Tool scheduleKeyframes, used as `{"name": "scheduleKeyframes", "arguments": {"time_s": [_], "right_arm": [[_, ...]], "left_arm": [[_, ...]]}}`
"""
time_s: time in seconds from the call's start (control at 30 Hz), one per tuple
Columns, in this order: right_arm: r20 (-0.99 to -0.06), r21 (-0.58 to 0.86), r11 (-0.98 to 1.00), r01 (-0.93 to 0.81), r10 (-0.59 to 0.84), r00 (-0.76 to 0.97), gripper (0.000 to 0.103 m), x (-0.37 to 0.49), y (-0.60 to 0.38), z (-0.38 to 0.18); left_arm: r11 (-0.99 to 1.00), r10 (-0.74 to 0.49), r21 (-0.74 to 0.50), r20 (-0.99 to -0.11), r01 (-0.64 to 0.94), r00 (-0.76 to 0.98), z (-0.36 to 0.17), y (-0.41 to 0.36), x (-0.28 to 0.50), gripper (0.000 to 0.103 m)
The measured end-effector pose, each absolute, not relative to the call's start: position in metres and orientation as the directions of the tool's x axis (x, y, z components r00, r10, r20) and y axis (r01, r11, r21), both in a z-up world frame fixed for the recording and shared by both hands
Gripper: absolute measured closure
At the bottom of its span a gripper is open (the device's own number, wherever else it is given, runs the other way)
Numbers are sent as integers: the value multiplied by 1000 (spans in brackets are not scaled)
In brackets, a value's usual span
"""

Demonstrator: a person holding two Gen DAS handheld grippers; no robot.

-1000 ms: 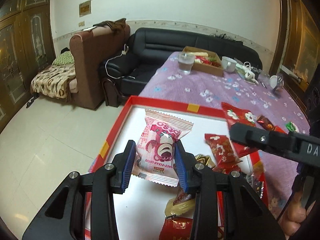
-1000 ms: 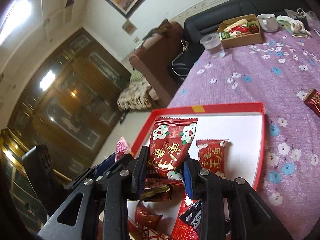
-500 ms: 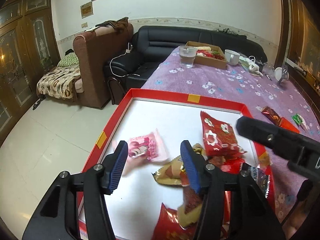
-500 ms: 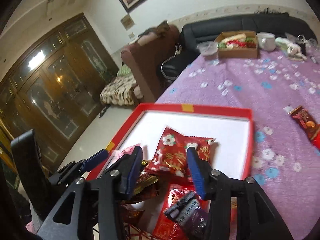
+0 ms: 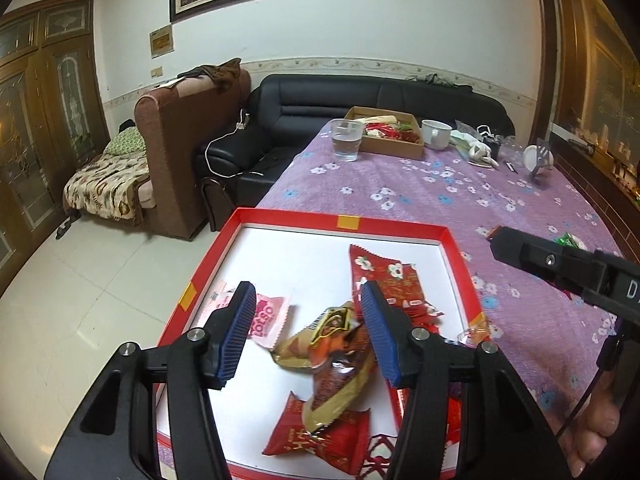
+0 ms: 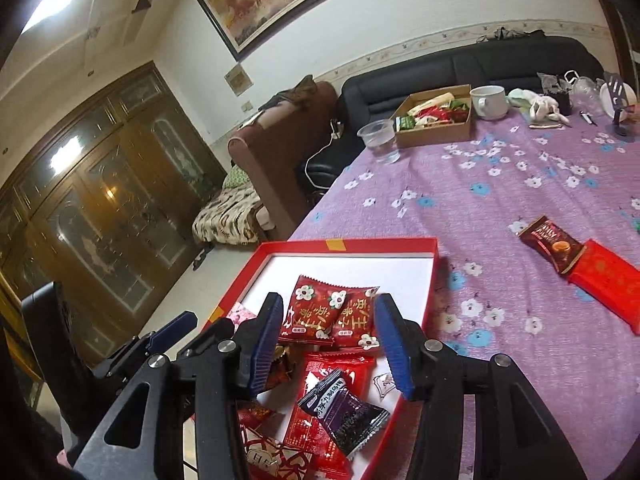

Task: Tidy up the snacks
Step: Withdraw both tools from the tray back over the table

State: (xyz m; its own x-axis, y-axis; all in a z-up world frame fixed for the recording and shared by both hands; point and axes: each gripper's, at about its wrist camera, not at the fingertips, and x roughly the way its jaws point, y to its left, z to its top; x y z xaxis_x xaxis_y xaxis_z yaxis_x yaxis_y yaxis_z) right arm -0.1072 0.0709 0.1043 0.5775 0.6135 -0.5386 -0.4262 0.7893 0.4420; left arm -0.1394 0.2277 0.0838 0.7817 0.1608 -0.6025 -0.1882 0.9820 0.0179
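The pink snack packet (image 5: pixel 267 317) lies flat on the white floor of the red-rimmed box (image 5: pixel 404 225), near its left wall, partly hidden behind the left finger of the left gripper (image 5: pixel 306 312); that gripper hangs above the box with its blue pads parted and nothing pressed between them, its jaws having opened within the past second. Between those pads, lower down in the box, a gold-and-brown wrapped sweet (image 5: pixel 332 334) rests on other wrappers. Two red flowered packets (image 6: pixel 330 312) lie side by side in the middle of the box, overlapping a little; in the right wrist view they sit below and between the pads of the right gripper (image 6: pixel 328 322), which has likewise just let go and stands apart, touching neither. Nearer the camera a dark purple sweet (image 6: pixel 344 412) lies across more red packets. On the purple flowered tablecloth (image 6: pixel 500 184) to the right of the box, well apart from it, a brown packet (image 6: pixel 550 242) touches a long red one (image 6: pixel 608 286). Farther off stand a clear plastic cup (image 6: pixel 380 140), a cardboard box of snacks (image 6: pixel 436 118) and a white mug (image 6: pixel 490 102).
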Motion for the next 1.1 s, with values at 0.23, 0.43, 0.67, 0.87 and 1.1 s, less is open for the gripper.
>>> {"name": "scheduleKeyframes", "arguments": {"time_s": [0.23, 0.43, 0.67, 0.87, 1.1], "right_arm": [[-529, 431, 801, -416, 597, 603, 53, -114, 53, 112], [-547, 380, 869, -317, 487, 681, 45, -116, 0, 115], [-564, 429, 894, -133, 380, 733, 44, -100, -99, 104], [-570, 450, 893, 8, 280, 773, 44, -104, -176, 96], [-568, 486, 870, 81, 244, 786, 43, -121, -234, 88]], "left_arm": [[995, 88, 24, -590, -92, 803, 92, 201, -137, 49], [993, -75, 33, -587, 117, 806, 105, 138, -123, 33], [957, -179, 67, -624, 281, 761, 114, 65, -94, 33], [933, -208, 93, -647, 347, 733, 113, 26, -96, 33], [907, -204, 135, -688, 399, 697, 108, 14, -104, 30]]}}
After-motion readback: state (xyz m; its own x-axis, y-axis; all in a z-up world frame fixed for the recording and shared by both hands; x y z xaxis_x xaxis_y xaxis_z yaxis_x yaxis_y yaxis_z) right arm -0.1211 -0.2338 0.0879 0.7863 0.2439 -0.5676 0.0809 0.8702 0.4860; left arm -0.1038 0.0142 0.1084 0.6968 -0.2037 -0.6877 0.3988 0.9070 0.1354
